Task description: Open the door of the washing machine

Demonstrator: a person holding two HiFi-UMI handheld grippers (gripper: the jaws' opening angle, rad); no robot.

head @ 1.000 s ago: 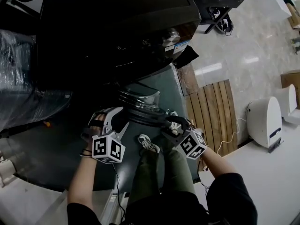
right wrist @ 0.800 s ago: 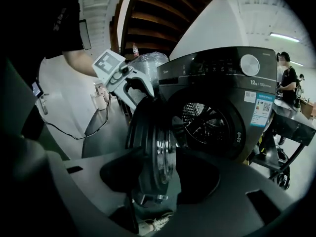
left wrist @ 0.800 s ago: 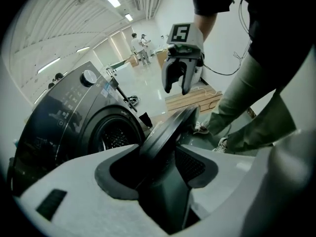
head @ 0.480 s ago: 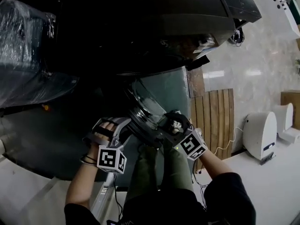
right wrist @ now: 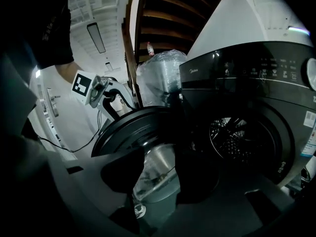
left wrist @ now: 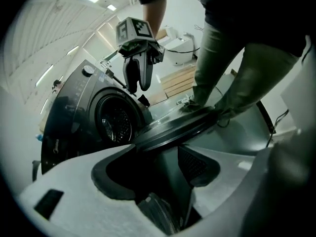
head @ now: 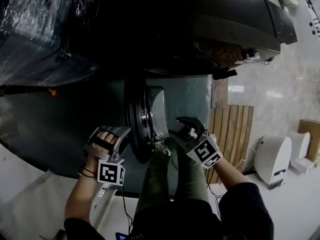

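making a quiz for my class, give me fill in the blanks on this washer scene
The washer door stands ___. The right gripper has the door's ___ between its fingers. Through the opening shows the perforated ___.
Missing: open; glass; drum.

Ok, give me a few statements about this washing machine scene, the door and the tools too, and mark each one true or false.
1. The washing machine's door is shut. False: the door stands swung out from the washing machine, and the drum shows.
2. Wooden slats lie on the floor beside the person's right arm. True: wooden slats.
3. The left tool is clamped on the door's rim. False: the left tool has its jaws apart, having just been opening, and they press on nothing.
4. A plastic-wrapped bundle stands next to the machine. True: plastic-wrapped bundle.
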